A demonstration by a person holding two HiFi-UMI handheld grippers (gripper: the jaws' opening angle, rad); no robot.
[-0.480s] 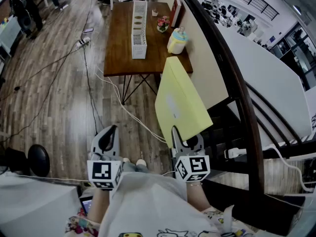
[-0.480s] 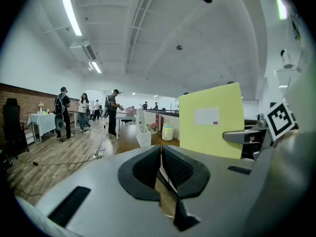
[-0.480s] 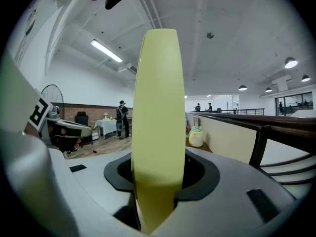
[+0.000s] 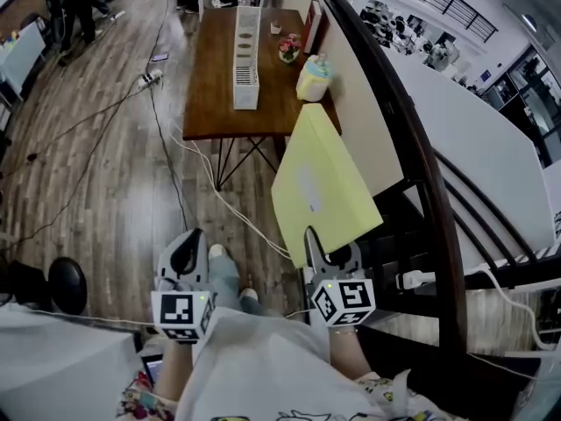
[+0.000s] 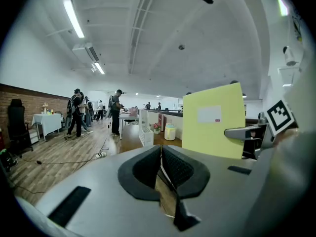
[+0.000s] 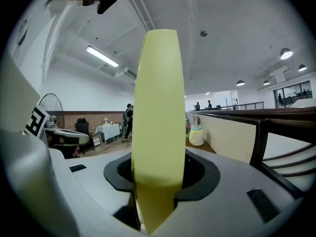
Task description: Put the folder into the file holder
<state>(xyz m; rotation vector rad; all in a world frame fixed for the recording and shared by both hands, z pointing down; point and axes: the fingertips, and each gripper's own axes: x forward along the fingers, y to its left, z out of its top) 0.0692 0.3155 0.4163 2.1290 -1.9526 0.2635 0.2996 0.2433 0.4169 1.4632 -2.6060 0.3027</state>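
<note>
A thick yellow folder [image 4: 320,182] with a small white label stands up out of my right gripper [image 4: 326,251], which is shut on its lower edge. In the right gripper view the folder [image 6: 158,127] shows edge-on and fills the gap between the jaws. The left gripper view catches the folder [image 5: 213,120] at the right. My left gripper [image 4: 186,254] hangs low at the left with its jaws shut on nothing. The white slatted file holder [image 4: 246,55] stands on the brown table [image 4: 210,103] far ahead; the file holder [image 5: 145,136] is also small in the left gripper view.
On the table's right side stand a pale yellow jar [image 4: 314,77], a small flower pot [image 4: 288,49] and a red book [image 4: 312,20]. White cables [image 4: 219,191] run over the wood floor. A dark stair railing [image 4: 412,147] runs along my right. People stand far off at the left [image 5: 79,112].
The table and file holder have shifted slightly in the head view as I step forward. My left gripper has dropped a little. The folder stays in the right gripper.
</note>
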